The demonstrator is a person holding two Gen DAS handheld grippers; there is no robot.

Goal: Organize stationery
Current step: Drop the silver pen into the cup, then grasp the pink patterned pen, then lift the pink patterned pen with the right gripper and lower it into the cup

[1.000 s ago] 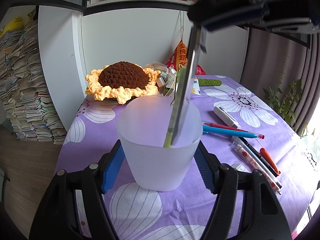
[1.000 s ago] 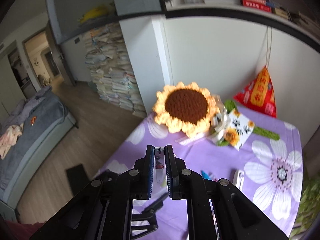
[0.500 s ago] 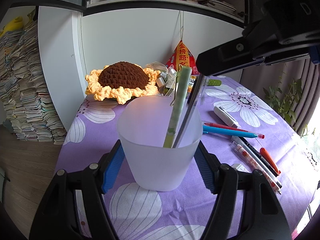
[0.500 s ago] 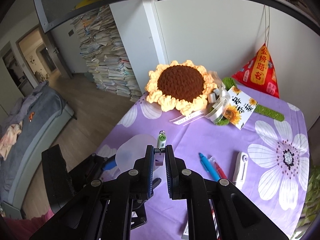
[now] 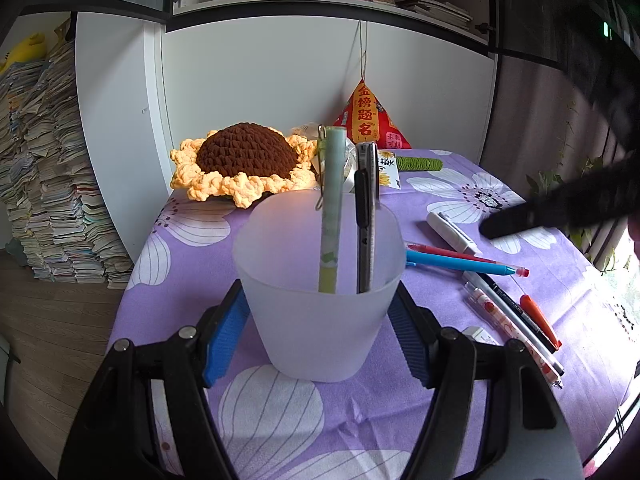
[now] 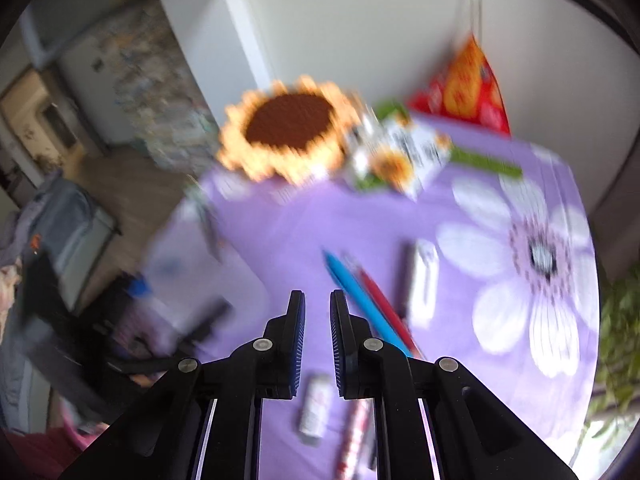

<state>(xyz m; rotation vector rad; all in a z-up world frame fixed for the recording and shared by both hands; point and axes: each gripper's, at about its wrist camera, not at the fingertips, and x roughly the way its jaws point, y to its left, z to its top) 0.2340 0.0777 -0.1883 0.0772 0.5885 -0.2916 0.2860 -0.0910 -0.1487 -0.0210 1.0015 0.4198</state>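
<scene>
Both left fingers (image 5: 224, 332) clamp the cup (image 5: 318, 300).

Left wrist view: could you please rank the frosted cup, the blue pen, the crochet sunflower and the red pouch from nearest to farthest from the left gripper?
1. Frosted cup: clamped between the left gripper pads.
2. Blue pen: lying on the cloth, right of the cup.
3. Crochet sunflower: behind the cup, far left.
4. Red pouch: hanging at the back wall.

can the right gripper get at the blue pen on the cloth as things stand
Probably yes: the blue pen lies uncovered on the cloth just ahead of the right gripper, nothing between them, though a red pen lies tight alongside.
</scene>
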